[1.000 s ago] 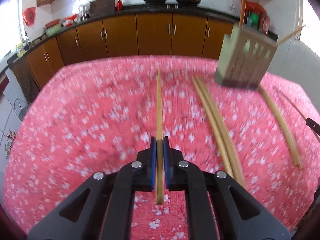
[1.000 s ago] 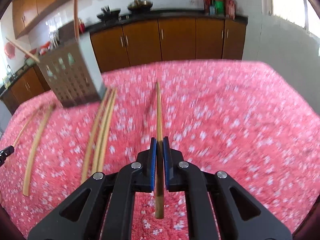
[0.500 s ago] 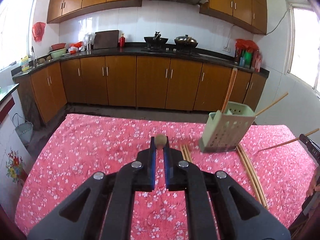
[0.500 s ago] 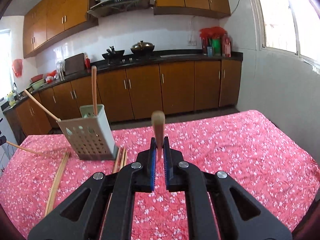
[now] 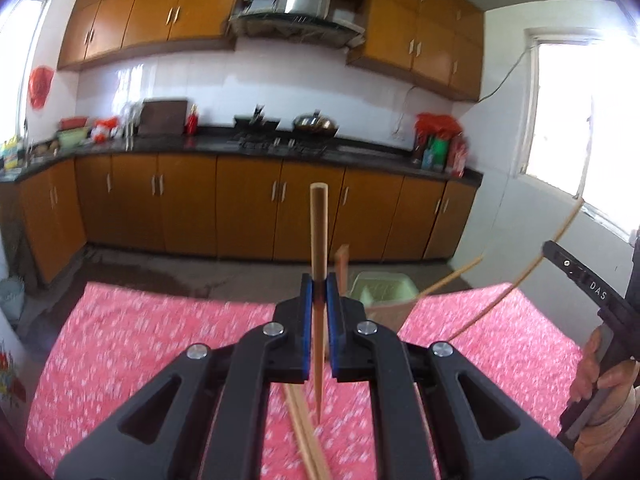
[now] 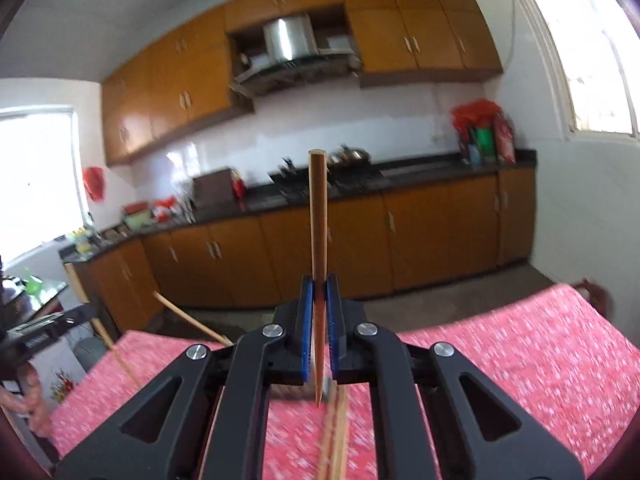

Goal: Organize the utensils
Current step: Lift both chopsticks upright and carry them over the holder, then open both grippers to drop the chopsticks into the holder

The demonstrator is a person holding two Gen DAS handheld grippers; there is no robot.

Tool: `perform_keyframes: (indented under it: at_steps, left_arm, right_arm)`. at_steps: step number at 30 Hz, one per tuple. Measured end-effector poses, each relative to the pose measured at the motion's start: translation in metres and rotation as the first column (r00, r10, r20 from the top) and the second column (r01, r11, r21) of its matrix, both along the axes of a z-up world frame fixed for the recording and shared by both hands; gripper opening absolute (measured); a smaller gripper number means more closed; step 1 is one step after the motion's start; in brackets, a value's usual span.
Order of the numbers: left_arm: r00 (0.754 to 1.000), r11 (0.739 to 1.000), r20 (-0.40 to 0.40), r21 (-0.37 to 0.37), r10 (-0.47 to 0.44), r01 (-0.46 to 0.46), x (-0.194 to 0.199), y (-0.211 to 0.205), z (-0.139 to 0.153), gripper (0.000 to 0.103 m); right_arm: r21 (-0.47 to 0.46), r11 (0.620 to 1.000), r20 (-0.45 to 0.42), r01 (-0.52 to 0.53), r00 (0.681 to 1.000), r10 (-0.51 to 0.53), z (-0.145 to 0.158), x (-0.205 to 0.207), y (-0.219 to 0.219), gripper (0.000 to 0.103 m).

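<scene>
So the pale green utensil holder (image 5: 382, 290) sits on the pink floral tablecloth (image 5: 160, 340) just past the left gripper (image 5: 319, 292), partly hidden by it, with a chopstick (image 5: 342, 264) standing upright in it and another chopstick (image 5: 452, 276) leaning out to the right. Both grippers are clenched on a chopstick each: the left one pinches a wooden chopstick (image 5: 319, 232) pointing up, and the right gripper (image 6: 319, 292) does the same with its own chopstick (image 6: 318, 216). A few loose chopsticks (image 5: 306, 428) lie on the cloth below. Room is a kitchen with orange-brown cabinets (image 5: 248, 212), black countertop (image 5: 360, 150), range hood (image 5: 306, 0), a wok (image 5: 314, 122) on the stove. Only writing I can read is "DAS" on the right gripper's body (image 5: 598, 290)
</scene>
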State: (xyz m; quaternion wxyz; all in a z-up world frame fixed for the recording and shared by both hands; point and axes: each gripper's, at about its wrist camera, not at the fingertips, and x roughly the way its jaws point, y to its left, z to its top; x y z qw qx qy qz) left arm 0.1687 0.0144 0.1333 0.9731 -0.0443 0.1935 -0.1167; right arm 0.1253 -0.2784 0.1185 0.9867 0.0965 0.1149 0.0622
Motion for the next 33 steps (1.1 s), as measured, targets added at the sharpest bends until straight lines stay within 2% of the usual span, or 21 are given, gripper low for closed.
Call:
perform_keyframes:
  at_steps: [4, 8, 14, 17, 21, 26, 29, 33]
  left_arm:
    - [0.997, 1.000, 0.078, -0.014, 0.003, -0.002, 0.011, -0.021, 0.024, 0.008]
    - [0.988, 0.998, 0.152, -0.056, 0.036, -0.028, 0.028, -0.037, 0.046, 0.008]
    - [0.964, 0.990, 0.237, -0.106, 0.119, -0.096, 0.059, -0.054, 0.054, 0.008]
    - [0.965, 0.986, 0.227, -0.123, 0.134, -0.108, 0.076, -0.056, 0.041, 0.008]
    - [0.980, 0.986, 0.156, -0.132, 0.122, -0.102, 0.101, -0.057, 0.011, 0.008]
    - [0.991, 0.987, 0.079, -0.123, 0.109, -0.098, 0.114, -0.053, -0.018, 0.009]
    - [0.993, 0.988, 0.064, -0.123, 0.101, -0.093, 0.114, -0.051, -0.022, 0.015]
    - [0.990, 0.987, 0.082, -0.124, 0.113, -0.102, 0.102, -0.044, -0.012, 0.027]
  right_arm:
    - [-0.013, 1.000, 0.071, -0.019, 0.997, 0.020, 0.019, 0.008, 0.019, 0.008]
    - [-0.011, 1.000, 0.109, -0.009, 0.994, 0.010, 0.024, 0.025, 0.027, 0.008]
    - [0.001, 1.000, 0.118, 0.012, 0.993, -0.012, 0.018, 0.057, 0.026, 0.008]
    - [0.006, 1.000, 0.091, 0.007, 0.996, -0.008, 0.008, 0.074, 0.029, 0.008]
    - [0.007, 1.000, 0.037, -0.009, 0.999, 0.009, -0.012, 0.088, 0.033, 0.008]
    - [-0.009, 0.999, -0.009, -0.031, 0.999, 0.031, -0.028, 0.092, 0.041, 0.008]
    - [-0.017, 0.999, -0.020, -0.033, 0.999, 0.033, -0.030, 0.091, 0.043, 0.009]
    - [-0.015, 1.000, -0.003, -0.012, 1.000, 0.012, -0.019, 0.082, 0.039, 0.019]
